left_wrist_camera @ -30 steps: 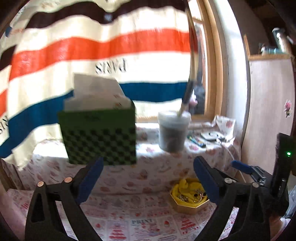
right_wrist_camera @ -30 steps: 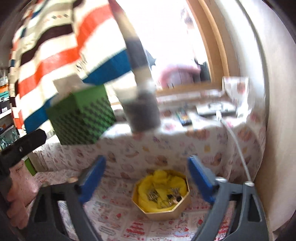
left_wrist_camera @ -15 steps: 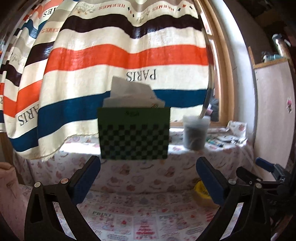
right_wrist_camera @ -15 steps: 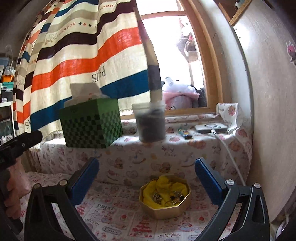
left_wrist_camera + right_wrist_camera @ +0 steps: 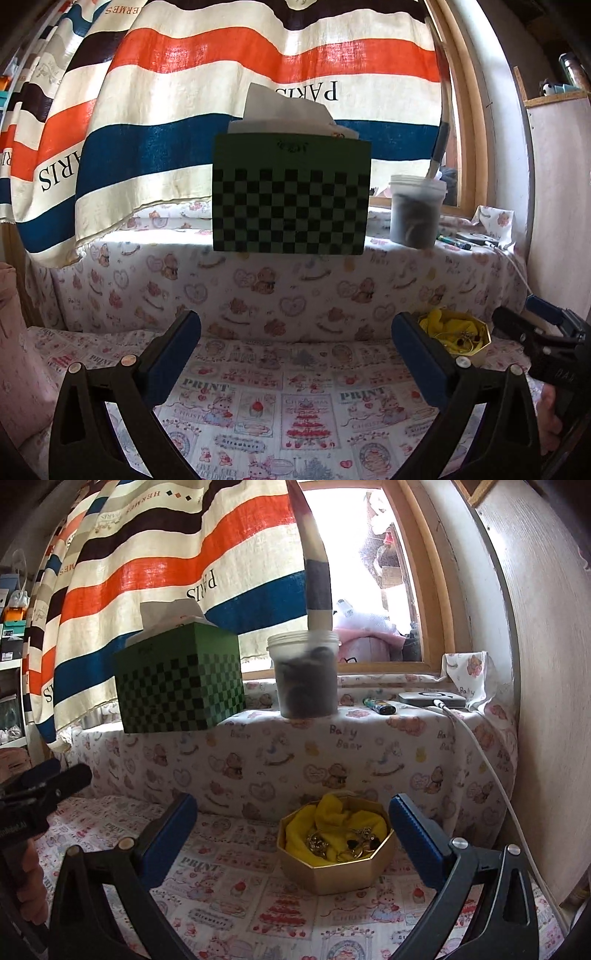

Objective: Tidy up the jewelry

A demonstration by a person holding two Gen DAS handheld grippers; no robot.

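Gold-coloured and eight-sided, one shallow box [image 5: 334, 853] sits on the printed tablecloth [image 5: 229, 882] near the foot of the cloth-covered ledge [image 5: 369, 746], its open top facing straight up and no side noticeably longer than another. Crumpled yellow fabric [image 5: 325, 821] lines it, and a tangle of gold-toned jewelry [image 5: 347, 843] lies on that lining; the pieces overlap too much to count, though chain links and what may be a dark stone show. In the left wrist view the same box [image 5: 458, 338] appears at the far right, just past the right finger.

Two grippers are in play. The right gripper [image 5: 291, 834] has its blue-padded fingers [image 5: 168, 836] spread wide, the box lying between and just beyond them, untouched. The left gripper [image 5: 295, 358] is likewise spread wide over bare tablecloth, holding nothing.

On the ledge stand one green checkered tissue box [image 5: 179, 686] and one translucent plastic tub [image 5: 304, 675], with a striped curtain [image 5: 155, 572] behind.
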